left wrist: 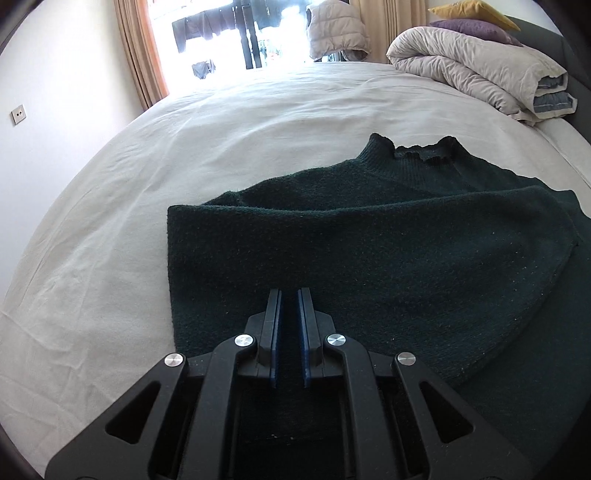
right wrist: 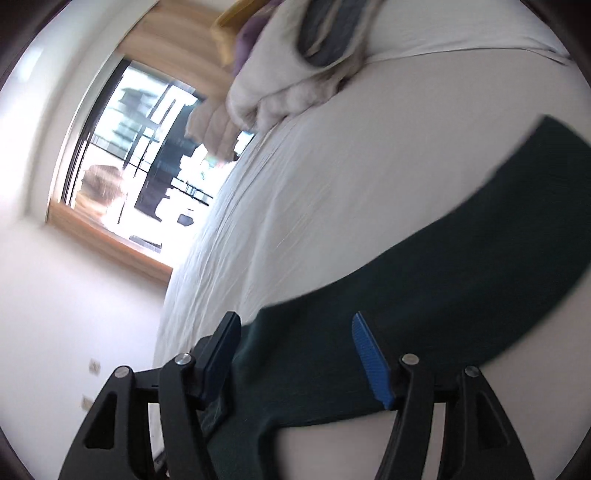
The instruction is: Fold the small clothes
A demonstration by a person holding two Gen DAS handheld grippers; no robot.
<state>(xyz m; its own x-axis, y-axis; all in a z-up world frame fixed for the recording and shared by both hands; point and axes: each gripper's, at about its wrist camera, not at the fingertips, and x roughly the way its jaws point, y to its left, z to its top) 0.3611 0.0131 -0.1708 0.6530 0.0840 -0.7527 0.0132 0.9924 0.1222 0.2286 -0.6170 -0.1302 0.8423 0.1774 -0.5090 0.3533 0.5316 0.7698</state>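
Note:
A dark green knit sweater lies on the white bed sheet, collar away from me, with one sleeve folded across its body. My left gripper hovers over the sweater's near left part; its jaws stand nearly closed with a narrow gap and nothing between them. In the blurred, tilted right wrist view a long strip of the same sweater runs across the sheet. My right gripper is open wide, its fingers on either side of the sweater's fabric, not closed on it.
A folded beige duvet with purple and yellow pillows sits at the bed's far right corner. A bright window with curtains is behind the bed. The white wall is on the left.

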